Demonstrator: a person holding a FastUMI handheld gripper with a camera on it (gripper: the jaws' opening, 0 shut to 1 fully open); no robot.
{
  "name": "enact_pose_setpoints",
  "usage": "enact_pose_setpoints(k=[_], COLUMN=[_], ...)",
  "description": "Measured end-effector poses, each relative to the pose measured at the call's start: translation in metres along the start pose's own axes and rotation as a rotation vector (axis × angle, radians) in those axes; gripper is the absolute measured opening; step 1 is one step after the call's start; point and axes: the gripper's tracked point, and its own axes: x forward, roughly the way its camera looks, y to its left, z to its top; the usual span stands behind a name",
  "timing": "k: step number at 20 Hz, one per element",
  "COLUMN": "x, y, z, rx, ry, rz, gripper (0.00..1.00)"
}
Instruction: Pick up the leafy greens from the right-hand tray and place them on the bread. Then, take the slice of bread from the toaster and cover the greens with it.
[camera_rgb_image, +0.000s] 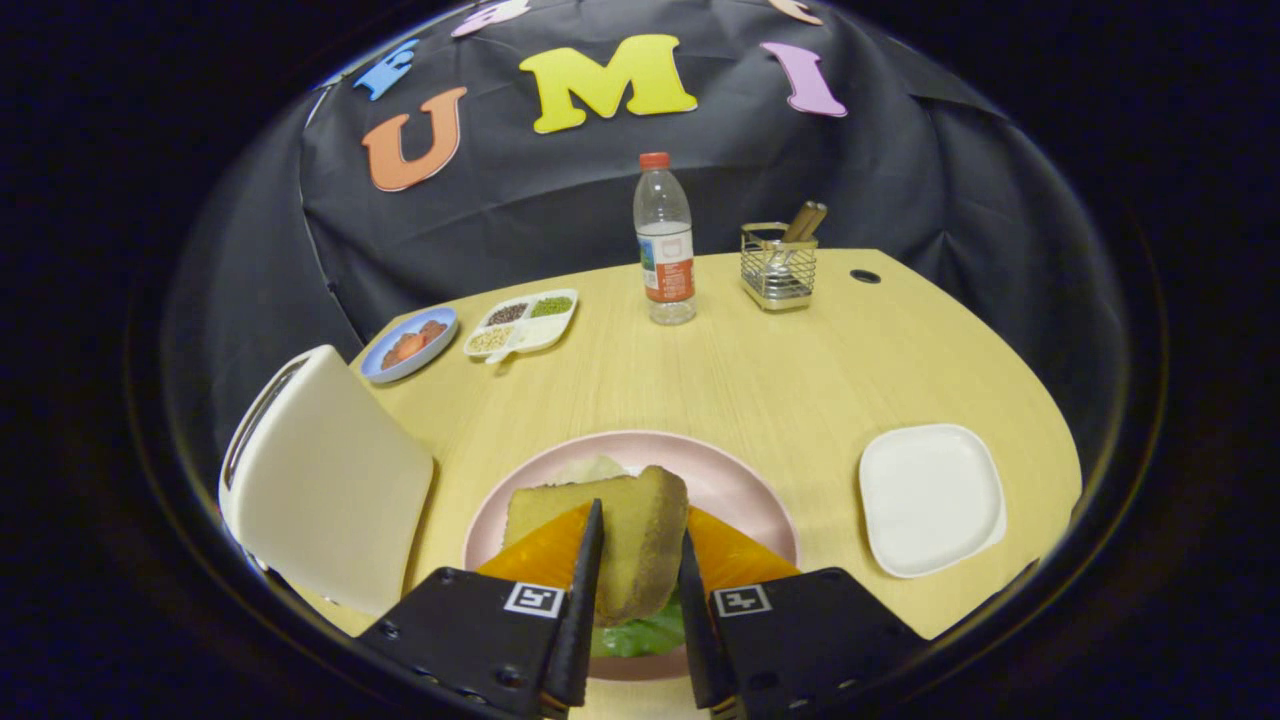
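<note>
Gripper (640, 590) is pinching the bread slice (625, 540) between both fingers, holding it right over the greens (640, 635) sitting on the pink plate (740, 480). Toaster (325, 480) is standing just left, empty white tray (930, 500) lying off right, bottle (664, 240) standing way back.

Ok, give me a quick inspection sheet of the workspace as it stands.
Surface: wooden table, tidy.
Job's things: bread slice held over pink plate; greens under it; toaster left of plate; white tray right of it, bare.
Clutter: bottle, wire holder, blue dish, divided dish, all at the far side.
Grippers: gripper shut on the bread slice.
Cables: nothing seen.
Surroundings: black cloth wall.
</note>
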Motion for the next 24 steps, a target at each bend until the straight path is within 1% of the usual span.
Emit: enact_pose_setpoints(k=[2, 9, 12, 14, 16, 17, 18, 21, 22, 24], x=[0.002, 0.008, 0.004, -0.003, -0.013, -0.019, -0.027, -0.052, -0.063, -0.088], y=[-0.002, -0.011, -0.012, -0.014, -0.008, -0.006, -0.006, -0.002, 0.0, 0.007], z=[-0.002, -0.009, -0.007, 0.002, 0.007, 0.011, 0.015, 0.028, 0.032, 0.049], rx=[0.013, 0.036, 0.019, -0.004, -0.016, -0.017, -0.021, -0.049, -0.056, -0.054], ry=[-0.002, 0.016, 0.015, -0.02, -0.049, -0.07, -0.099, -0.188, -0.219, -0.321], rz=[0.016, 0.01, -0.004, -0.028, -0.022, -0.027, -0.035, -0.059, -0.058, -0.035], gripper=[0.43, 0.67, 0.71, 0.73, 0.75, 0.78, 0.8, 0.8, 0.8, 0.81])
